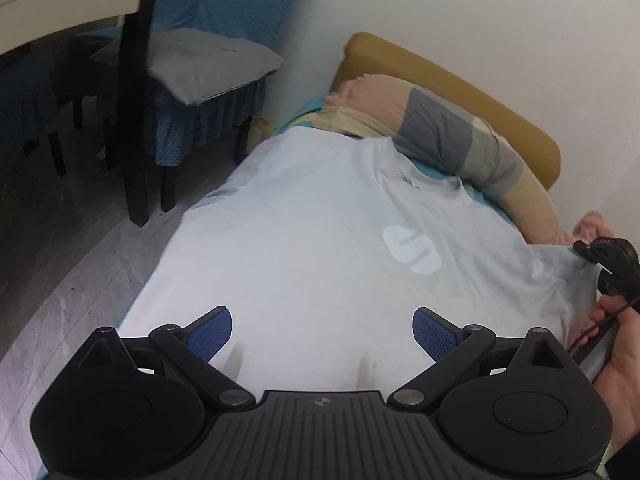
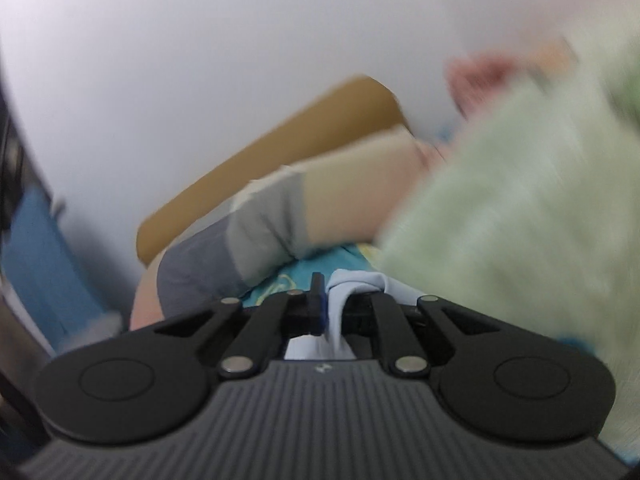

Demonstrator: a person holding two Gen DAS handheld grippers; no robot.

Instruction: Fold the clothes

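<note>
A light blue T-shirt (image 1: 320, 220) with a white logo lies spread flat on the bed. My left gripper (image 1: 322, 315) hovers open over its near part, and nothing sits between the blue pads (image 1: 212, 330). At the right edge of the left wrist view, my right gripper (image 1: 585, 251) pinches the shirt's side, with a hand (image 1: 616, 360) holding its handle. The blurred right wrist view shows the right gripper (image 2: 329, 292) shut on a bunched fold of the same light blue fabric (image 2: 352, 284).
A striped beige and grey cushion (image 1: 440, 132) lies along the mustard headboard (image 1: 460, 80) by the white wall. A dark chair with a grey seat pad (image 1: 200, 64) stands on the floor to the left. A pale green fuzzy cloth (image 2: 520, 208) fills the right of the right wrist view.
</note>
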